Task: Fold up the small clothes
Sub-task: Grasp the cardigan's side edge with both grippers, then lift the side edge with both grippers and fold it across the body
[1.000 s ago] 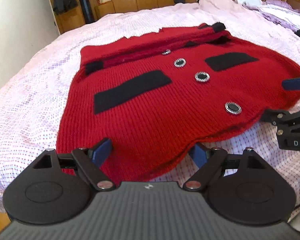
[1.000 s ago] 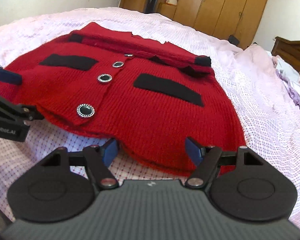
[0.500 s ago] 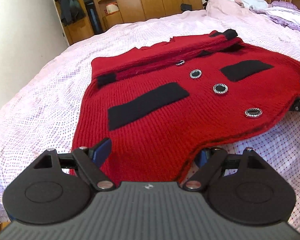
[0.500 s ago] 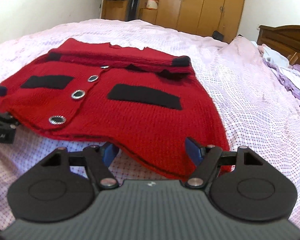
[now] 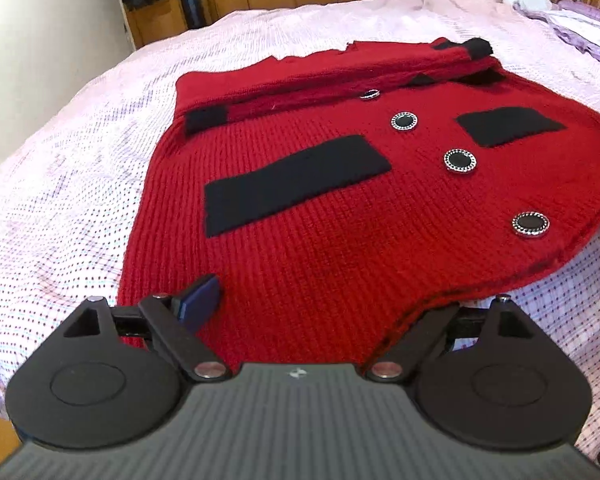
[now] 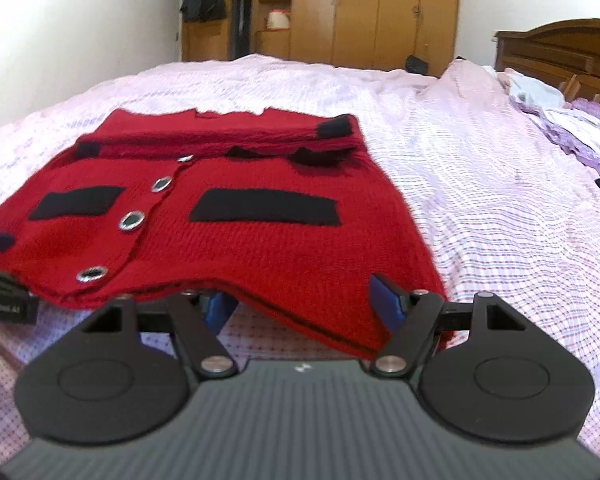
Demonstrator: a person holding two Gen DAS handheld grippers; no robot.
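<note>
2 grippers sit at the near hem of the red knit cardigan [image 5: 340, 216], which lies flat on the pink bedspread [image 5: 60, 184], filling the middle of both frames. My left gripper [image 5: 328, 304] has its jaws wide and opening, one finger above the knit, the other hidden beneath the hem; nothing is pinched yet. My right gripper [image 6: 304, 300] stands similarly wide, straddling the hem's lower right corner [image 6: 412, 312]. I judge this the approach before a fold: next I must close both jaws on the hem corners, then lift it towards the collar [image 6: 228, 136].
</note>
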